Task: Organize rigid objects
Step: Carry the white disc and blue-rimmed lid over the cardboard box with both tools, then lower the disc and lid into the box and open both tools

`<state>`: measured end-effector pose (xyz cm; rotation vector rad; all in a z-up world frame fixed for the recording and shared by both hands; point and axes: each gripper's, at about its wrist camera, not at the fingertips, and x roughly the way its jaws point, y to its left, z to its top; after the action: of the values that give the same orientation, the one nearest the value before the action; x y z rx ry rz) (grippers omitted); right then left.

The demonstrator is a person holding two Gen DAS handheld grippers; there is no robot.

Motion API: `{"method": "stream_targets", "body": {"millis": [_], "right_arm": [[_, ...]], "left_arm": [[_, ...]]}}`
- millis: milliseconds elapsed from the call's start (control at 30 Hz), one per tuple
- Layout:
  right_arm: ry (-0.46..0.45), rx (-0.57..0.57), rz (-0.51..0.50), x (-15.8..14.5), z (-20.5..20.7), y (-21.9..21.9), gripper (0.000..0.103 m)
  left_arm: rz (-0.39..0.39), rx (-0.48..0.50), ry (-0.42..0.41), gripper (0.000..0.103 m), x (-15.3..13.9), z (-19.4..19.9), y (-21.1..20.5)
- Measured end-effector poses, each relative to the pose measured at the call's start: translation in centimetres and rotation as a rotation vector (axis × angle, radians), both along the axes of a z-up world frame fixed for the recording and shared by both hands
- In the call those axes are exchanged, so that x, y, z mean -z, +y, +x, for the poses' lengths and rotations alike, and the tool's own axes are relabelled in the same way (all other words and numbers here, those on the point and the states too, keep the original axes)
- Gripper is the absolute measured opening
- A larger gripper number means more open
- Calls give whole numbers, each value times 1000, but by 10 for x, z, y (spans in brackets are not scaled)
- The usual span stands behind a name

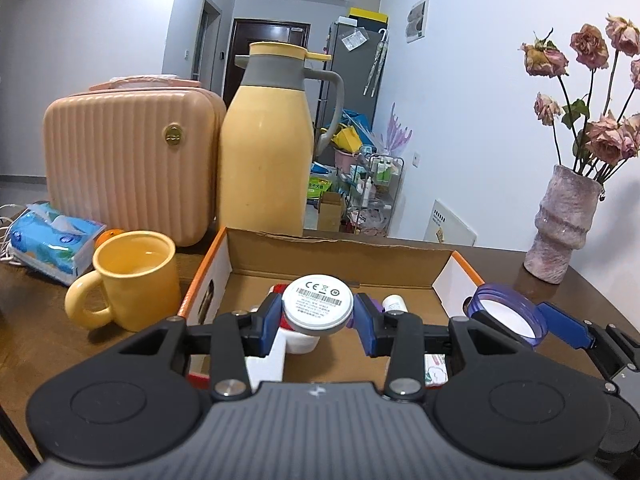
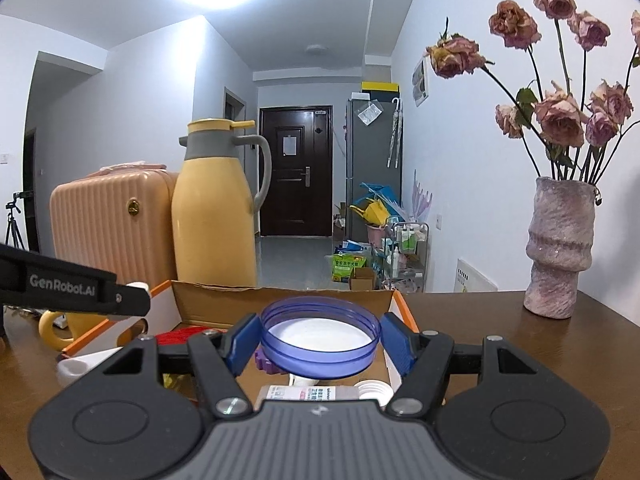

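My left gripper (image 1: 317, 312) is shut on a round white-grey device (image 1: 318, 307) with a barcode label, held above the open cardboard box (image 1: 328, 254). My right gripper (image 2: 318, 338) is shut on a blue translucent round lid (image 2: 319, 335) with a white inside, held over the box's right side; the lid also shows in the left wrist view (image 1: 508, 314). Inside the box lie a white bottle (image 1: 394, 303), a red item (image 2: 178, 336), a purple item (image 2: 266, 362) and a labelled packet (image 2: 308, 393).
A yellow mug (image 1: 134, 280) stands left of the box. A yellow thermos jug (image 1: 266, 144) and a pink ribbed case (image 1: 128, 164) stand behind it. A tissue pack (image 1: 52, 236) lies far left. A vase (image 2: 558, 246) of dried roses stands at the right.
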<state>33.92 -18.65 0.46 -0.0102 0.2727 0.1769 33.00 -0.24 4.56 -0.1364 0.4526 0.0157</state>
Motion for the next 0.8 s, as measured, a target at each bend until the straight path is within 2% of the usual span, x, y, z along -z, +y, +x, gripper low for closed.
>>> {"method": "stream_targets", "body": {"millis": [800], "right_arm": [[47, -10, -7, 12, 58, 5, 65]], "left_arm": [[59, -37, 42, 40, 13, 64, -5]]}}
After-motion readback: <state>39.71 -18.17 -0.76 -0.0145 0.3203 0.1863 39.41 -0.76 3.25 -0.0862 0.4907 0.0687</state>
